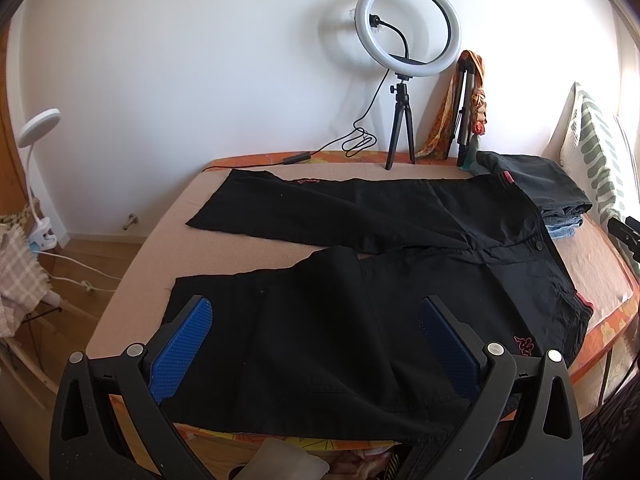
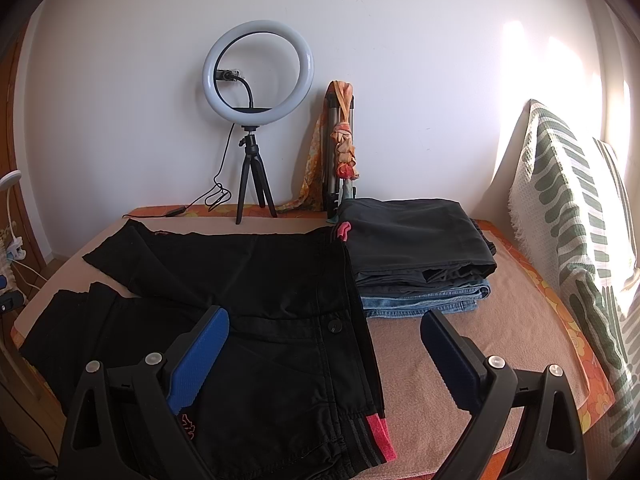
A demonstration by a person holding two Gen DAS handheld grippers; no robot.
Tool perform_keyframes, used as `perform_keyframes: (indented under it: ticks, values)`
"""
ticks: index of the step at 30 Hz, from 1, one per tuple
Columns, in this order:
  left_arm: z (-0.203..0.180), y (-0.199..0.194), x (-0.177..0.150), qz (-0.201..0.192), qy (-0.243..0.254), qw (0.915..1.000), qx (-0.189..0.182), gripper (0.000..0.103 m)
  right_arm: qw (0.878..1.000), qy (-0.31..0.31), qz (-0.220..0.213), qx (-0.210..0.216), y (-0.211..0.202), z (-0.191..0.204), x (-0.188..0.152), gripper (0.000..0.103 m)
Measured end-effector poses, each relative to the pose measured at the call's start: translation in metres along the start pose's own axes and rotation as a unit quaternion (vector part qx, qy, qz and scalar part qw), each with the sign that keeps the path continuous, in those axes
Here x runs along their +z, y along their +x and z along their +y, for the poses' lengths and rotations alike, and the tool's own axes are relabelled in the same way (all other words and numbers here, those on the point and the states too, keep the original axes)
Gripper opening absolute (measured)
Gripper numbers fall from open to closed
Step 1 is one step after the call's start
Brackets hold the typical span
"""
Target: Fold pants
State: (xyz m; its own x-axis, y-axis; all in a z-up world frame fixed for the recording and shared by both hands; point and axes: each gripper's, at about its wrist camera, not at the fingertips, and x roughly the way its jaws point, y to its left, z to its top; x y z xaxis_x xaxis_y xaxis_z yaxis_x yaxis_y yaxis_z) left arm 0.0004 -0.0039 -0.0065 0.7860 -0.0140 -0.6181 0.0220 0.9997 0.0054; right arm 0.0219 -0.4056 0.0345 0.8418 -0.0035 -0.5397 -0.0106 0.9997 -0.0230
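Black pants (image 1: 400,248) lie spread flat on the bed, legs pointing left and the waistband with its pink trim (image 2: 380,436) at the right. My left gripper (image 1: 316,316) hovers open above the near leg, its blue pads (image 1: 192,340) wide apart with nothing between them. My right gripper (image 2: 324,332) is open over the waist end of the pants (image 2: 260,288), one finger above the fabric and the other above the bare blanket. A small red logo (image 1: 524,345) shows near the hip.
A stack of folded trousers and jeans (image 2: 416,256) sits at the far right of the bed. A ring light on a tripod (image 2: 256,120) and a second tripod with scarves (image 2: 342,152) stand by the wall. A patterned pillow (image 2: 568,240) leans at the right. The peach blanket (image 2: 500,320) covers the bed.
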Motion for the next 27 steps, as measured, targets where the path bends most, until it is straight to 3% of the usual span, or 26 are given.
perform_keyframes:
  ticks: [12,17,21,27]
  values:
    - [0.003,0.001,0.0,0.002,-0.004,1.0,0.0,0.102,1.0,0.0,0.001,0.0,0.001,0.0,0.0,0.098]
    - [0.017,0.004,0.004,0.01,-0.032,0.9989,-0.033,0.102,1.0,-0.005,-0.004,0.006,0.002,0.004,0.003,0.098]
    - [0.035,0.002,0.009,-0.006,-0.061,0.9959,-0.067,0.102,1.0,-0.011,-0.003,0.022,0.007,0.006,0.007,0.098]
    - [0.058,-0.002,0.032,-0.021,-0.059,0.9974,-0.037,0.102,0.999,-0.019,0.008,0.05,0.02,0.013,0.017,0.098]
